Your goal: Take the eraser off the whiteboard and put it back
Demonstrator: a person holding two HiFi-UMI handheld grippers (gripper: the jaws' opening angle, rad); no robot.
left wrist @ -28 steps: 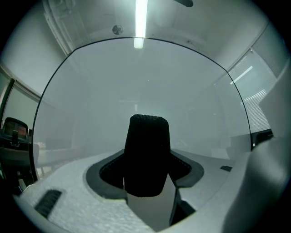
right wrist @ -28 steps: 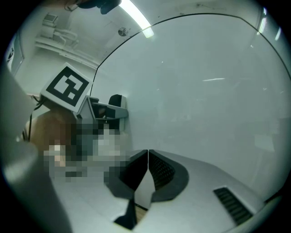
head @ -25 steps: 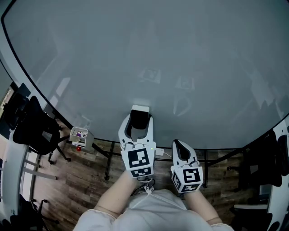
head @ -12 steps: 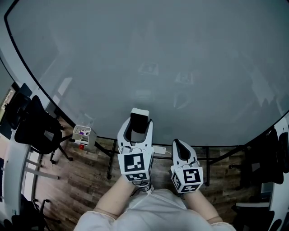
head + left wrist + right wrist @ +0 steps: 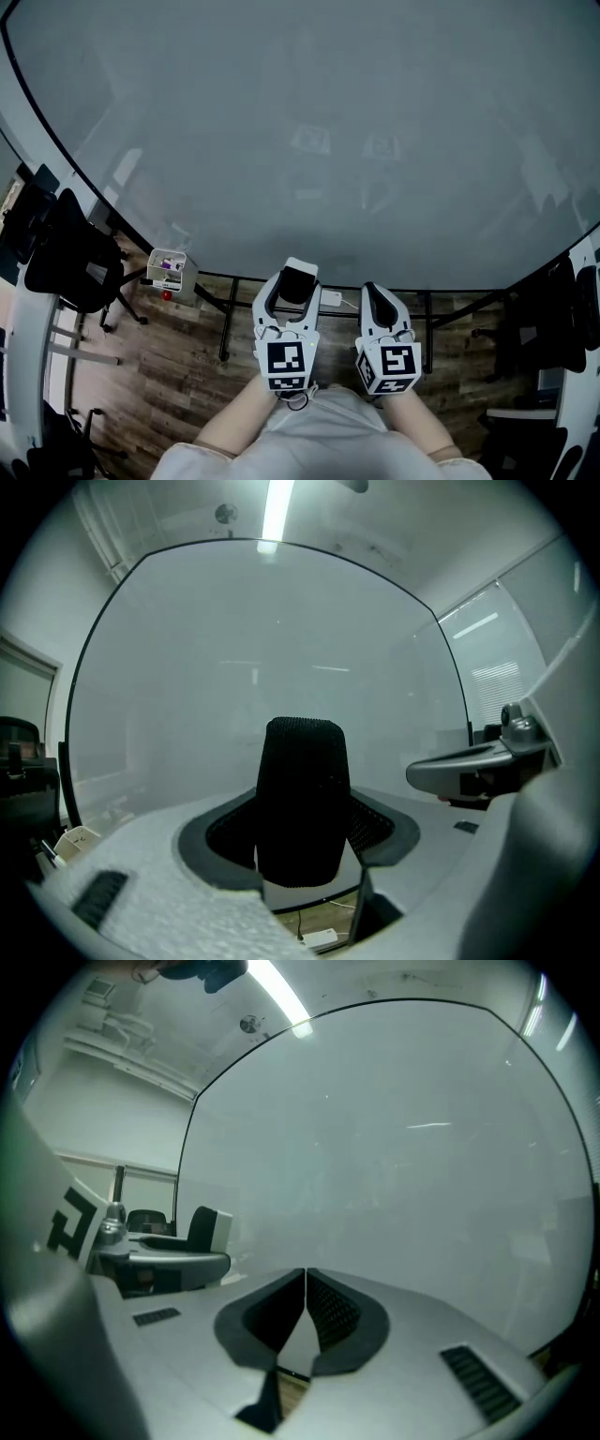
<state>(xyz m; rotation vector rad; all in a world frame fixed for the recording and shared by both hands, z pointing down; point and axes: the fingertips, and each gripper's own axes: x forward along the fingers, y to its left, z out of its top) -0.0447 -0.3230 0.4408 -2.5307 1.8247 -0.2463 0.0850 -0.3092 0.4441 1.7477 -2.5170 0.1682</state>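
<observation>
Since the left tongs stand wide and are clamped on the black-felt block eraser with a white back, I judge the taking-off half done and only the putting back left. The eraser stands upright between the jaws, felt side towards the camera on the left tongs. In the head view its far end overlaps the dark lower frame of the large pale grey glossy whiteboard, at 12 o'clock from the tongs. Whether it touches the board cannot be told.

At 3 o'clock, just beside the left tongs, the right tongs are pinched together with nothing between them.

Outward, the board fills everything from 10 to 2 o'clock and is bare, so the eraser has open room on almost any part of its face. The edge to mind is the lower frame directly ahead; below it run the black stand legs over the wood-plank floor.

A small white marker box hangs near the frame at 9 o'clock, with a black office chair beyond it. More dark chairs crowd 3 o'clock, well apart from both tongs.
</observation>
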